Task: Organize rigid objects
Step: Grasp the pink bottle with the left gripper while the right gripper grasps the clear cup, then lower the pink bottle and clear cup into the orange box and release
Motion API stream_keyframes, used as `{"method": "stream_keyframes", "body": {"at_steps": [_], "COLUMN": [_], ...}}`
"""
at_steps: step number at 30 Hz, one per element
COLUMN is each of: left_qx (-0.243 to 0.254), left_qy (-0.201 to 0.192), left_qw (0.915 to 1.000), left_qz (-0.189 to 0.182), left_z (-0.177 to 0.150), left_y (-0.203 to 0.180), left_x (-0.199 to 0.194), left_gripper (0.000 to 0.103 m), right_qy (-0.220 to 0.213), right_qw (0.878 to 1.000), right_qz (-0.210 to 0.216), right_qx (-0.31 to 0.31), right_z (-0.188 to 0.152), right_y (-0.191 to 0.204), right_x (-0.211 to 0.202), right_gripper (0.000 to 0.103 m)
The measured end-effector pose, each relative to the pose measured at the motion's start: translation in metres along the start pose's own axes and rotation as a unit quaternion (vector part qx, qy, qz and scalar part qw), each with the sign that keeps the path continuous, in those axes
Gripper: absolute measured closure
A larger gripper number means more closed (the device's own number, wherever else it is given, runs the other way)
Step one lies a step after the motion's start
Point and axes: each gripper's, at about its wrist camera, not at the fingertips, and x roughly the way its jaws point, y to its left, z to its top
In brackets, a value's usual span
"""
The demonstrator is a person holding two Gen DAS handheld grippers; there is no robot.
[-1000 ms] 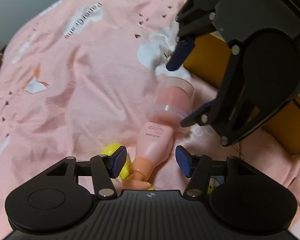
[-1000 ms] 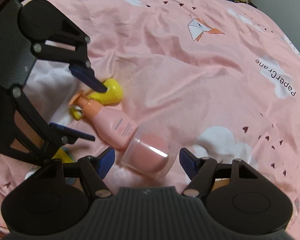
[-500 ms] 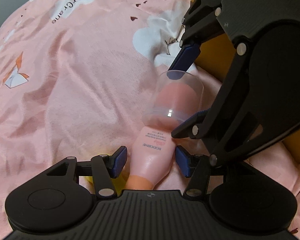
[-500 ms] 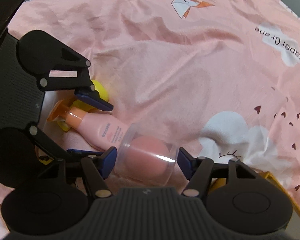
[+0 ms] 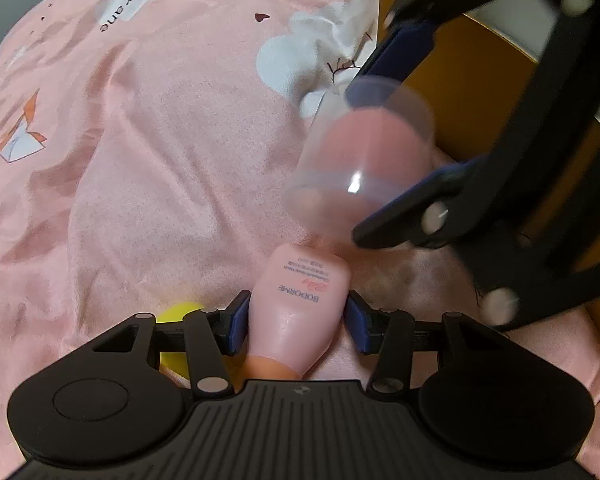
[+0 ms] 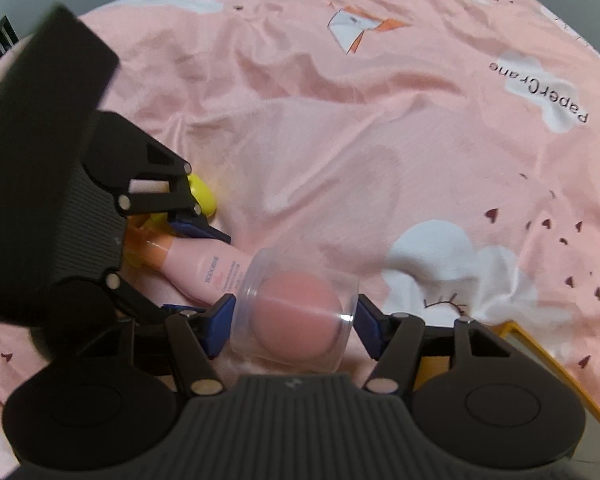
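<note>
A pink lotion bottle (image 5: pixel 300 304) with an orange neck lies on the pink bedsheet. My left gripper (image 5: pixel 296 322) is shut on its body; it also shows in the right wrist view (image 6: pixel 212 270). A clear round case holding a pink sponge (image 6: pixel 296 316) sits between the blue pads of my right gripper (image 6: pixel 294 322), which is shut on it. In the left wrist view the case (image 5: pixel 364 160) is lifted off the sheet above the bottle's base, held by the right gripper (image 5: pixel 416 120).
A yellow object (image 5: pixel 180 312) lies left of the bottle, also seen in the right wrist view (image 6: pixel 202 196). An orange-yellow box (image 5: pixel 480 92) stands at the right, its rim (image 6: pixel 540 356) beside my right gripper. The pink sheet (image 6: pixel 360 140) spreads beyond.
Both grippers have closed: the left on the bottle, the right on the clear case. The case has lifted away from the bottle's base.
</note>
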Motion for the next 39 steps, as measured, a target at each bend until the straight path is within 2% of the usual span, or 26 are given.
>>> {"method": "stream_keyframes", "body": {"at_steps": [4, 14, 19, 23, 28, 31, 35, 39], "left_qx": [-0.017, -0.106, -0.136, -0.149, -0.143, -0.135, -0.117, -0.129], "left_qy": [-0.011, -0.052, -0.093, -0.133, -0.167, -0.171, -0.174, -0.157], "left_qw": [0.9997, 0.9930, 0.9864, 0.9797, 0.9743, 0.9732, 0.9736, 0.9737], "left_qz": [0.011, 0.004, 0.001, -0.017, -0.050, -0.073, -0.090, -0.104], "left_z": [-0.001, -0.021, -0.022, -0.017, 0.006, 0.027, 0.061, 0.099], "left_y": [-0.002, -0.001, -0.012, -0.025, -0.050, -0.067, -0.091, -0.101], "left_x": [-0.004, -0.040, -0.067, -0.095, -0.133, -0.141, -0.136, -0.114], "left_gripper": [0.047, 0.054, 0.054, 0.054, 0.054, 0.054, 0.054, 0.054], "right_qy": [-0.020, -0.085, -0.102, -0.113, -0.095, -0.079, -0.068, -0.060], "right_qw": [1.000, 0.996, 0.994, 0.992, 0.992, 0.992, 0.991, 0.990], "right_qz": [-0.009, -0.026, -0.043, -0.056, -0.086, -0.098, -0.115, -0.115], "right_qx": [0.002, 0.005, 0.008, 0.016, 0.012, 0.009, -0.013, -0.049], "right_z": [-0.006, -0.037, -0.059, -0.081, -0.113, -0.132, -0.151, -0.162], "right_y": [0.001, 0.007, 0.006, 0.001, -0.010, -0.021, -0.033, -0.044], "right_x": [-0.019, -0.083, -0.113, -0.136, -0.150, -0.151, -0.149, -0.141], "right_gripper": [0.040, 0.040, 0.040, 0.040, 0.040, 0.040, 0.040, 0.041]}}
